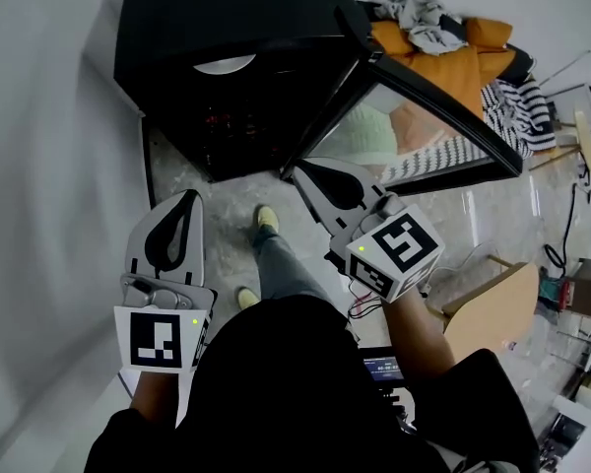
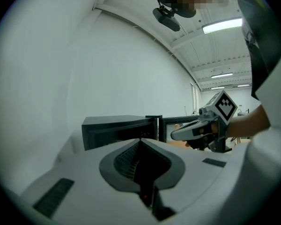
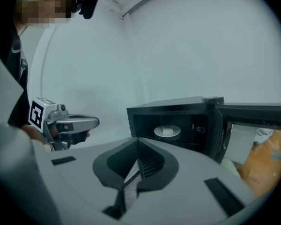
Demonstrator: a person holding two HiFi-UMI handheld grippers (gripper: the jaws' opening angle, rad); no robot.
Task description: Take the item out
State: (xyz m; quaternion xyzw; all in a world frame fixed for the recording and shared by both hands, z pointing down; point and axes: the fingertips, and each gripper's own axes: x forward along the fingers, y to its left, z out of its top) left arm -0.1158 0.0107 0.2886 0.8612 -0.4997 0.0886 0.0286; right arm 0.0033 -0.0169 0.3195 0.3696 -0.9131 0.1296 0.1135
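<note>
Inside black box-shaped oven point(image 3: 178, 114), approx. mid-cavity: round white plate point(image 3: 156, 132) w/ small pale block point(image 3: 167, 131) on top. Glass-panelled oven door point(image 1: 428, 116) swung wide open to the right.

Left gripper point(image 1: 190, 197): fingers point(image 2: 124, 161) pressed together, tips meeting, nothing betw. them. Right gripper point(image 1: 297, 170): fingers point(image 3: 152, 163) likewise pressed together, empty.

Held side by side in front of oven opening, pointing toward it, outside the cavity. Right gripper close to the open door's lower edge, left gripper toward oven's left side.

In right gripper view: plate & block beyond the closed tips and a bit to their right, well apart from them, no contact. In left gripper view: oven interior too dark, plate not made out.

Underfoot: grey marbled floor point(image 1: 227, 190), person's pale yellow shoes point(image 1: 266, 218) betw. the two grippers.
</note>
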